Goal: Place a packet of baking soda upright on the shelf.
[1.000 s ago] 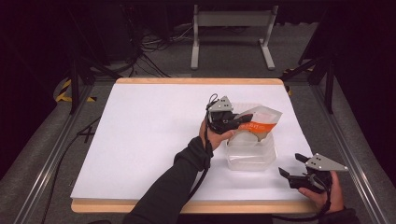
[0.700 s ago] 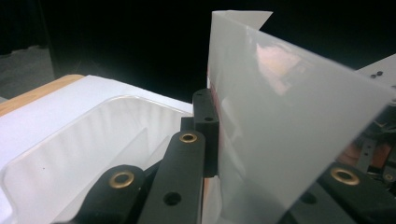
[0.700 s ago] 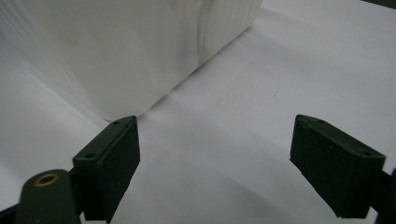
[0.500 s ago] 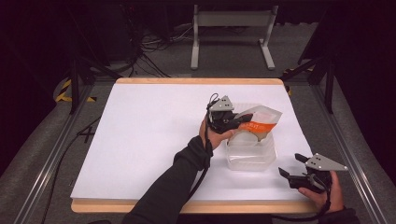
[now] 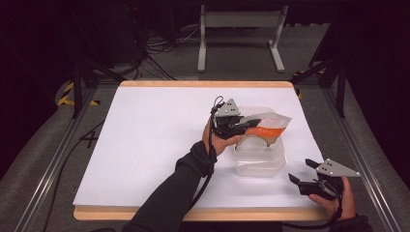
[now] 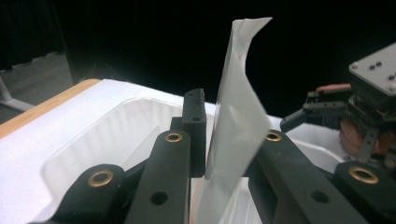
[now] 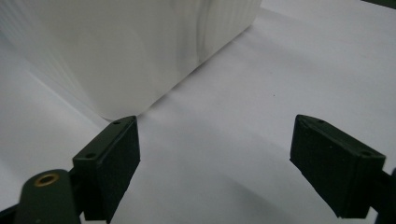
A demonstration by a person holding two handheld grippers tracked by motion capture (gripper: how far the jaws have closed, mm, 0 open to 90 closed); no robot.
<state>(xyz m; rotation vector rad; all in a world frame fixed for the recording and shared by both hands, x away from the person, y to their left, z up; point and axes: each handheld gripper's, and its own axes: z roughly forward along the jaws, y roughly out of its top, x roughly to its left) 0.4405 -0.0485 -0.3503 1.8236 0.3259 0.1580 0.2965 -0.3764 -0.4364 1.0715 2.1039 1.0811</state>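
Pouch (image 5: 263, 126) of white-and-orange foil is the thing in play — it hangs pinched between the jaws of the left gripper (image 5: 237, 126), held over the open clear plastic container (image 5: 259, 157) toward the right edge of the white tabletop (image 5: 154, 140). In the left gripper view the pouch (image 6: 236, 126) stands up thin and edge-on between the two black jaws, which press against it from either side, with the container's ribbed rim (image 6: 93, 135) below. A second clear piece, perhaps a lid (image 5: 251, 110), lies just behind the pouch. The right gripper (image 5: 304, 180) sits near the tabletop's front right corner, close to the wooden edge, its jaws spread wide and holding nothing — its own view shows bare white surface between them and the container's wall (image 7: 130, 46) just ahead.
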